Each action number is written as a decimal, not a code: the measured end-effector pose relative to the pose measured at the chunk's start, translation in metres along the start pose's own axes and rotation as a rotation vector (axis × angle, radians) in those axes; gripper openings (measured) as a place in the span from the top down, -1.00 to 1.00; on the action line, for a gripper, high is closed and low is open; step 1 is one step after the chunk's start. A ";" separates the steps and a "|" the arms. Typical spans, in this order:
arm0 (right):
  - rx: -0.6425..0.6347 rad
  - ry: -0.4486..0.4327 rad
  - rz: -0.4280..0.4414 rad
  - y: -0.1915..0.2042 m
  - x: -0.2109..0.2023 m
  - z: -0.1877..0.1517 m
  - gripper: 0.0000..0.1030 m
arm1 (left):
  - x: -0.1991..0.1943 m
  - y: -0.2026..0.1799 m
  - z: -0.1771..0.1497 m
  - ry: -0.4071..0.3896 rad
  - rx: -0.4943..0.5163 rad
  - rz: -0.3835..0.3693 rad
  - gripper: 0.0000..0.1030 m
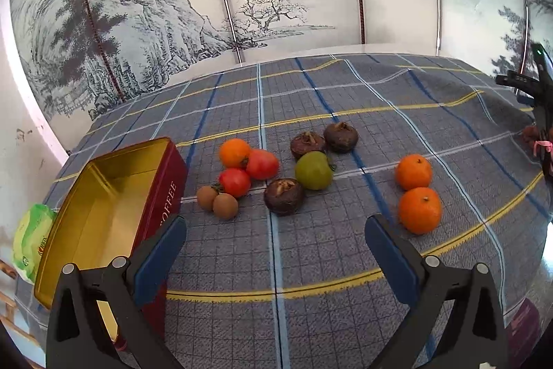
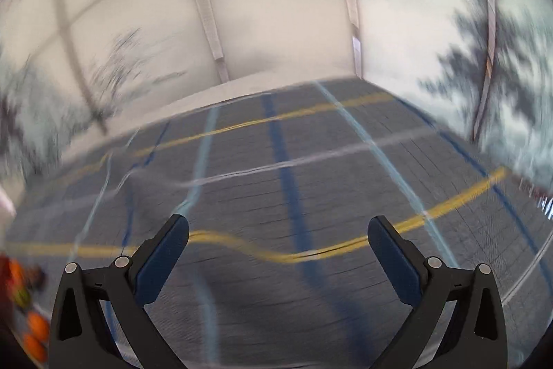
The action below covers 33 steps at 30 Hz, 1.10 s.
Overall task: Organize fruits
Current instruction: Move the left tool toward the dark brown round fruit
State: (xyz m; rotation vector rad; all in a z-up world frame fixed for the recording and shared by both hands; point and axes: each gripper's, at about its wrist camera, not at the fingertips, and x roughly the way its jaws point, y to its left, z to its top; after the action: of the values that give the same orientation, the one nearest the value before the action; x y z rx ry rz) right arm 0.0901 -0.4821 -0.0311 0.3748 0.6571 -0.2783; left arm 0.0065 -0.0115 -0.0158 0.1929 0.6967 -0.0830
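Loose fruit lies on a checked cloth. Two oranges sit at the right, a third orange beside two red tomatoes. A green fruit lies among three dark brown round fruits. Two small brown fruits rest near an open red coffee tin with a gold inside. My left gripper is open just before the fruit, holding nothing. My right gripper is open over bare cloth; its view is blurred, with fruit at the far left edge.
A green packet lies left of the tin. A painted landscape screen stands behind the table. Part of the other black gripper shows at the right edge of the left wrist view. The table's edge runs along the right.
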 end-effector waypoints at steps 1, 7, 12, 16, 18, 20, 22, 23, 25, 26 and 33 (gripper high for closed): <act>0.039 -0.018 -0.005 -0.014 -0.001 0.003 -1.00 | 0.001 0.002 0.001 -0.002 -0.004 -0.001 -1.00; -0.032 0.030 -0.114 -0.005 -0.006 0.014 -1.00 | 0.005 0.010 0.002 -0.014 -0.001 0.010 -1.00; -0.132 -0.024 0.194 0.086 -0.065 -0.015 -1.00 | 0.005 0.015 0.005 -0.055 -0.019 -0.016 -1.00; -0.220 0.027 0.378 0.168 -0.090 -0.062 -1.00 | 0.015 0.017 0.010 -0.015 -0.028 -0.042 -1.00; -0.281 0.030 0.372 0.194 -0.096 -0.083 -1.00 | 0.018 0.017 0.013 -0.015 -0.011 -0.055 -1.00; -0.336 0.032 0.354 0.209 -0.099 -0.098 -1.00 | 0.021 0.015 0.016 -0.010 0.005 -0.072 -1.00; -0.379 0.040 0.332 0.213 -0.096 -0.099 -1.00 | 0.024 0.013 0.018 -0.006 0.013 -0.110 -0.99; -0.403 0.036 0.315 0.213 -0.097 -0.103 -1.00 | 0.025 0.011 0.020 -0.005 0.015 -0.132 -0.99; -0.416 0.054 0.322 0.213 -0.092 -0.099 -1.00 | 0.027 0.007 0.022 0.002 0.022 -0.189 -0.99; -0.405 0.073 0.342 0.209 -0.090 -0.099 -1.00 | 0.028 0.004 0.023 0.004 0.028 -0.203 -0.99; -0.342 0.103 0.355 0.203 -0.076 -0.091 -1.00 | 0.043 0.013 0.032 0.019 0.031 -0.269 -0.86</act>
State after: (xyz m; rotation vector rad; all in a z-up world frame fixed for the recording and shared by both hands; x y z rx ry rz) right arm 0.0580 -0.2516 0.0016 0.1720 0.7119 0.1921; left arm 0.0614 -0.0060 -0.0175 0.1287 0.7379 -0.3491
